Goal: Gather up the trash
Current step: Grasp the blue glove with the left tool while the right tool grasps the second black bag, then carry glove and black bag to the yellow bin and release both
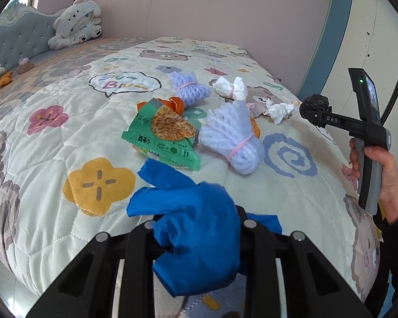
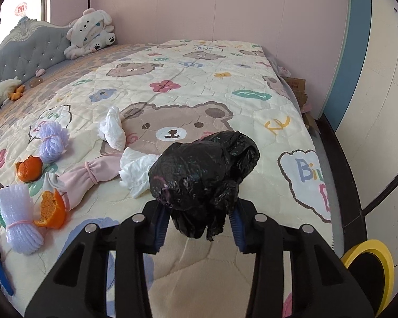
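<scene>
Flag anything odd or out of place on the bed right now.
Trash is strewn over the quilt: a green snack wrapper, orange peels, crumpled tissues and foam fruit nets. Nothing looks spilled. The left gripper grips a blue glove; the right gripper grips a black bag.

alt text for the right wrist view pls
The right gripper is clamped on a crumpled black plastic bag above a bear-print quilt. Left of it lie white tissues, orange peel and lilac foam nets.
</scene>
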Available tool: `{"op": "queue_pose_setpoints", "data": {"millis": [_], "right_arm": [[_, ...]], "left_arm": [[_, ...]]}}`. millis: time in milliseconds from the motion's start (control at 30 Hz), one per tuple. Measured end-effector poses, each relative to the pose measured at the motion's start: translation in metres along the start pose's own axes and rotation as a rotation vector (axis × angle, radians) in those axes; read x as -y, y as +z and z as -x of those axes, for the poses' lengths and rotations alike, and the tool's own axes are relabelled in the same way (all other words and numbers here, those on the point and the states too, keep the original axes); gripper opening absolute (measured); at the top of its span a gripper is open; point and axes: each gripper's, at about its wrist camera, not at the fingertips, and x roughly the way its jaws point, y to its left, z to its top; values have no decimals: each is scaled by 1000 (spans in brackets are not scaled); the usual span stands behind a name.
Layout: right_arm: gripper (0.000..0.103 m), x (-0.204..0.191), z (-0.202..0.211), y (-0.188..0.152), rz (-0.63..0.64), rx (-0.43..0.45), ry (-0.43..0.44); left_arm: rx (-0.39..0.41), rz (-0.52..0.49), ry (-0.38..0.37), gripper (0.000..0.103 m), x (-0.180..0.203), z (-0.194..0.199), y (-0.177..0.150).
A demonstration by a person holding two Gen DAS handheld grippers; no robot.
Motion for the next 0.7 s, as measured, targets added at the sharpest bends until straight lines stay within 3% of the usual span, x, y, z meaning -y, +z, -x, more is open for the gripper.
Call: {"op": "queue_pose_setpoints", "data": {"millis": [467, 700], "right_arm": [[39, 15, 80, -25, 9, 43, 38], [39, 36, 115, -40, -14, 56, 27]], "left_arm": [[36, -58, -15, 23, 31, 23, 12], [14, -82, -47, 23, 57, 23, 27]]}}
